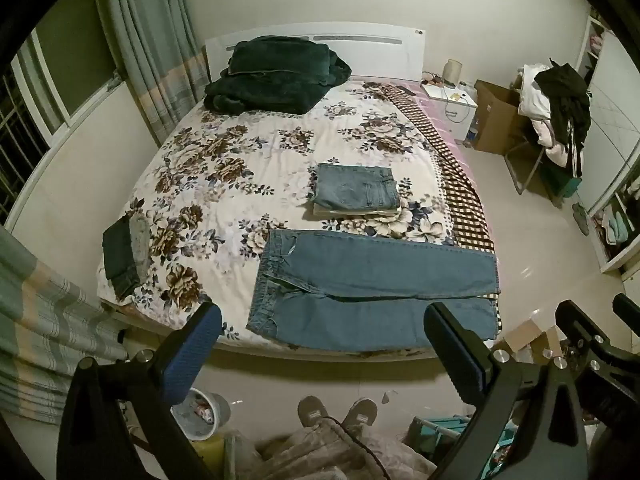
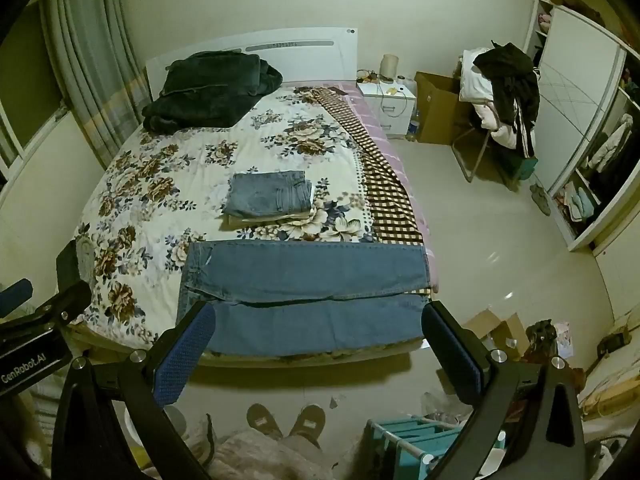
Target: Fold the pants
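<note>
Black hand-held gripper (image 1: pixel 322 340) w/ blue pads, silver screws

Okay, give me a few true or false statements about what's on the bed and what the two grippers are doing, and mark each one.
1. The blue jeans lie spread flat at the foot of the bed. True.
2. The left gripper is clamped on the jeans. False: it is open, short of the bed and holding nothing.
3. A folded stack of pants sits behind the jeans. True.
4. The right gripper is shut. False: it is open and empty.
5. The dark green blanket lies on the floor. False: it sits on the bed by the headboard.
</note>
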Demonstrator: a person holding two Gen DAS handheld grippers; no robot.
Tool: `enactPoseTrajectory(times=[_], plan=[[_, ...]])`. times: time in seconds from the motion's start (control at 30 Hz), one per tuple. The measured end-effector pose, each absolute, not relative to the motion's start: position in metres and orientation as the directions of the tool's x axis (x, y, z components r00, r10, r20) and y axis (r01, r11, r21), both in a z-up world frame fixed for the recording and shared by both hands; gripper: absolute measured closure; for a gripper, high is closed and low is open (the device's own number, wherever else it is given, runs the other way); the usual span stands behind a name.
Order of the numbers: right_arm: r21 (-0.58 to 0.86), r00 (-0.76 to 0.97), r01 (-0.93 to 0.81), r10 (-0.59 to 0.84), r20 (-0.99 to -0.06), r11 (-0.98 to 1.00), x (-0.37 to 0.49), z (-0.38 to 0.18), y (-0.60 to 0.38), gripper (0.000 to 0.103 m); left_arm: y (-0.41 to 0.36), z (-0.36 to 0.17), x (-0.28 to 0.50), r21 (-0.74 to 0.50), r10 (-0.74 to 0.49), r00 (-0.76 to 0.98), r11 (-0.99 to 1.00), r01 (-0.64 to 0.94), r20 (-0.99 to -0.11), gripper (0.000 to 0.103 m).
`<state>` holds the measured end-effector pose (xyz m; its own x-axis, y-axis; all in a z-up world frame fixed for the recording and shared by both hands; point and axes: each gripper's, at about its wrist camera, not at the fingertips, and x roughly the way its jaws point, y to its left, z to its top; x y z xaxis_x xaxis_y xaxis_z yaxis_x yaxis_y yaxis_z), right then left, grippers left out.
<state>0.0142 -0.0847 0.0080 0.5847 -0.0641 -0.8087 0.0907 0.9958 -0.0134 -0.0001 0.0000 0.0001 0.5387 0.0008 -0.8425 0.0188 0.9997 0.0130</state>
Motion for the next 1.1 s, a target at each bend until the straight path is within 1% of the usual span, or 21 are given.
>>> enactPoseTrajectory(times=[1.1], plan=[[-0.013, 0.579, 0.091, -0.064, -0.813, 0.996, 0.0190, 0.0074, -0.0860, 0.000, -0.0007, 0.0001, -0.0003, 0.018, 0.005, 0.531, 1.000, 0.019, -0.847, 0.000]])
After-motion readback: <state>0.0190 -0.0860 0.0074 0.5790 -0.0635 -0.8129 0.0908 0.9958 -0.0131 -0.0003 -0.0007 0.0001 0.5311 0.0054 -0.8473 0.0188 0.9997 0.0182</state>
